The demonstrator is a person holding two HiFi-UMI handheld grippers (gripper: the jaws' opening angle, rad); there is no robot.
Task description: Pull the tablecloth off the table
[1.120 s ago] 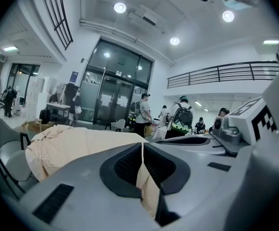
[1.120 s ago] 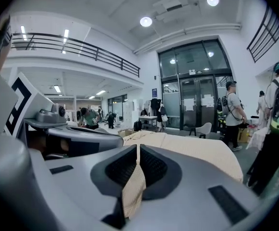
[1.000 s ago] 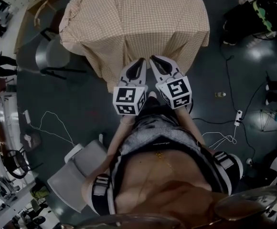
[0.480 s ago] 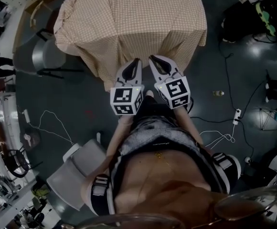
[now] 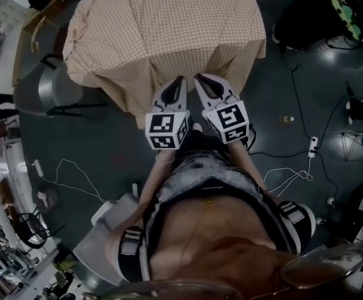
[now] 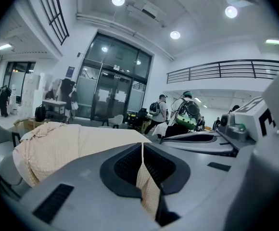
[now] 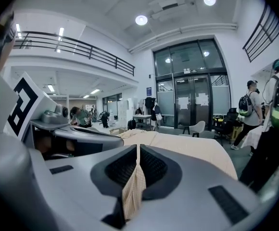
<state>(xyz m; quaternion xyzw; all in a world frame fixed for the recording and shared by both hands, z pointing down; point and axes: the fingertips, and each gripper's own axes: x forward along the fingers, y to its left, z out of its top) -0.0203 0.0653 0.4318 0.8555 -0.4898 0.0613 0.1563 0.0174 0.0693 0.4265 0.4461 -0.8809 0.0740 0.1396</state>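
The person's torso [image 5: 209,224] fills the near frame. Just ahead, the left gripper [image 5: 180,80] and right gripper [image 5: 200,79] sit side by side, each gripper's fingers [image 6: 125,165] pinched tight on the checked tablecloth's [image 5: 169,24] near hem. Beyond, the cloth hides the whole desk, and its far edge is cut off.

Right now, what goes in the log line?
left gripper: shut on cloth | right gripper: shut on cloth | cloth: draped, not yet off
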